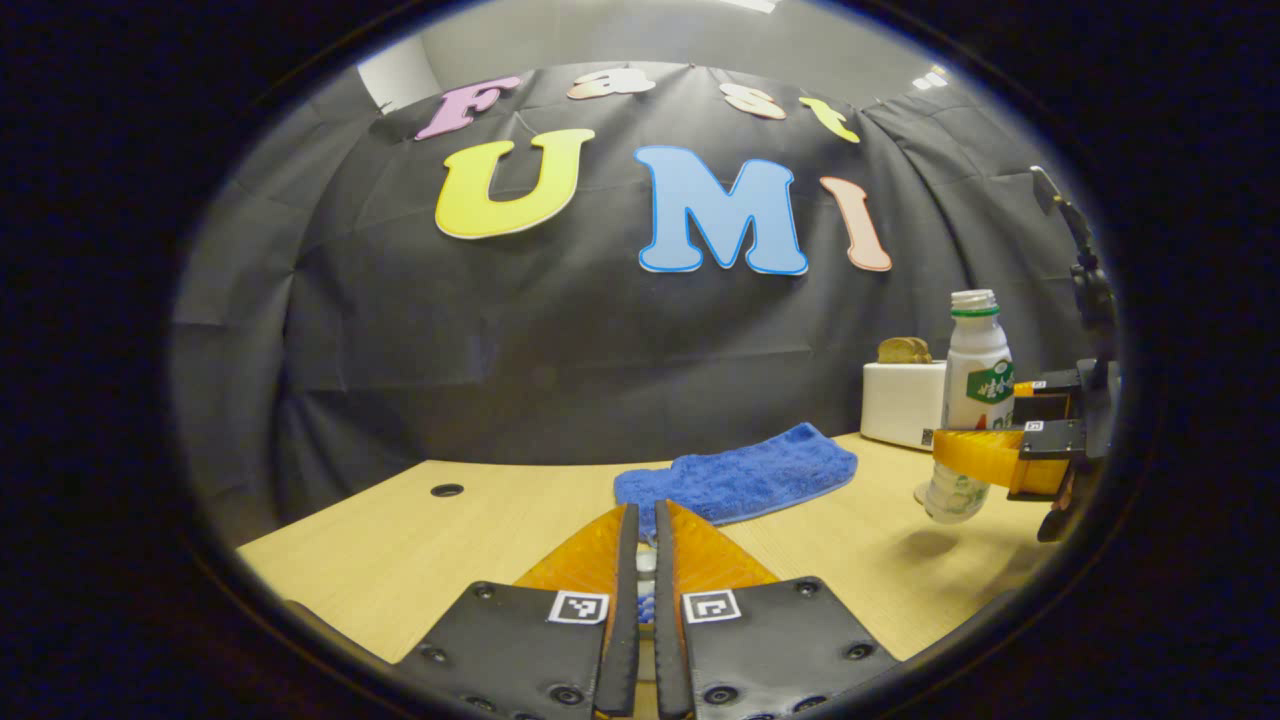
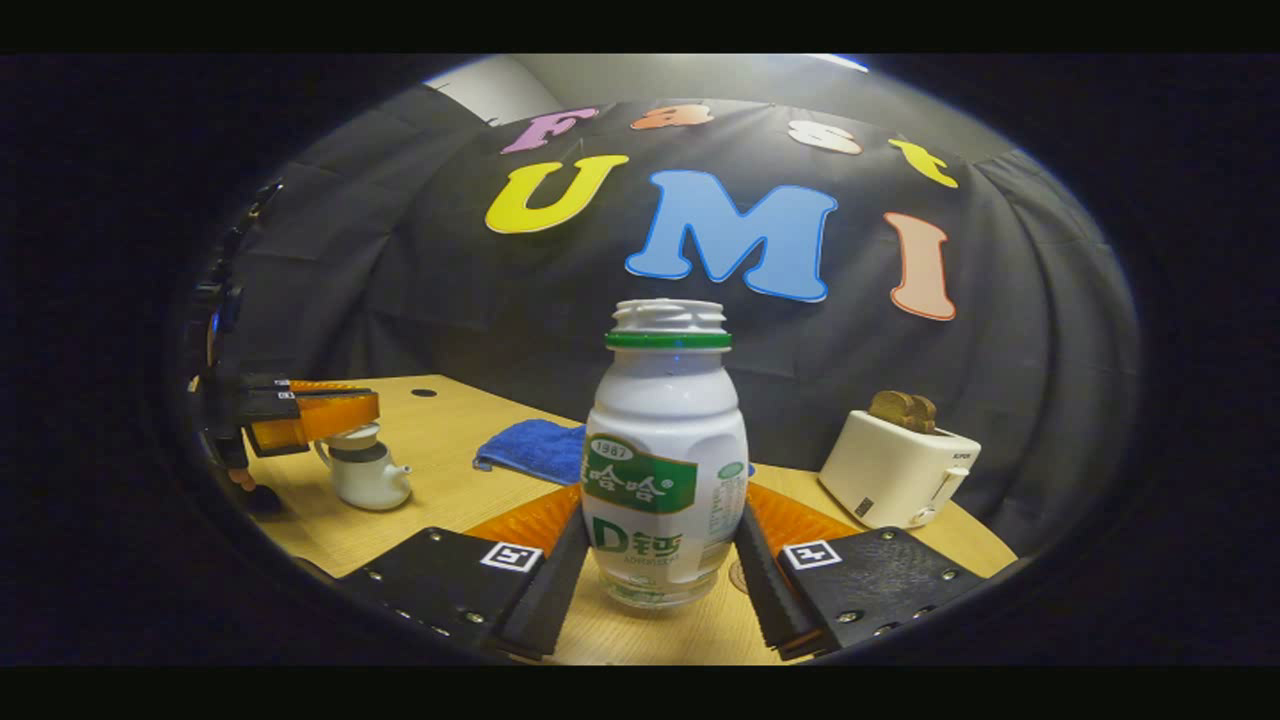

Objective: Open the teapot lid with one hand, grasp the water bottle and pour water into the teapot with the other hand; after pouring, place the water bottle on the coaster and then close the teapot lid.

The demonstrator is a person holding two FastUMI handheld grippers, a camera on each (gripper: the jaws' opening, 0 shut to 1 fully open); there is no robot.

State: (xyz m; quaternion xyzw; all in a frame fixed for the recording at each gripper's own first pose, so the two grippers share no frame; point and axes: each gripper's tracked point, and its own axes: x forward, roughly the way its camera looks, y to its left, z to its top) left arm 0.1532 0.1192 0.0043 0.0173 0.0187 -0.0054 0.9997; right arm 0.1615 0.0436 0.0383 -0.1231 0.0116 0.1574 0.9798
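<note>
Water bottle (image 2: 665,455), white with a green ring under its uncapped neck, stands upright between my right jaws (image 2: 655,580), whose two fingers press its lower body from either side. In the left gripper view the same bottle (image 1: 972,405) hangs above the surface (image 1: 420,540) with a shadow under it, so it seems lifted clear, with my right jaws (image 1: 985,455) clamped across its lower half.

The pale wooden surface (image 2: 440,490) carries everything else. Largest on it is the white toaster (image 2: 898,468) with brown slices of bread (image 2: 902,409) poking from its top; it sits at the back, to the right of the bottle in the right gripper view, and just behind the bottle in the left gripper view (image 1: 903,402). A blue towel (image 1: 738,475) lies crumpled ahead of my left jaws, near the black cloth wall (image 1: 500,340); the right gripper view shows it (image 2: 532,450) left of the bottle.

The white teapot (image 2: 366,475) stands well off to the bottle's left, spout pointing right. My left jaws (image 2: 335,415) sit right above it at lid height, and I cannot tell whether they hold the lid. In the left gripper view those jaws (image 1: 646,560) are drawn almost together, only a thin gap between the fingers
</note>
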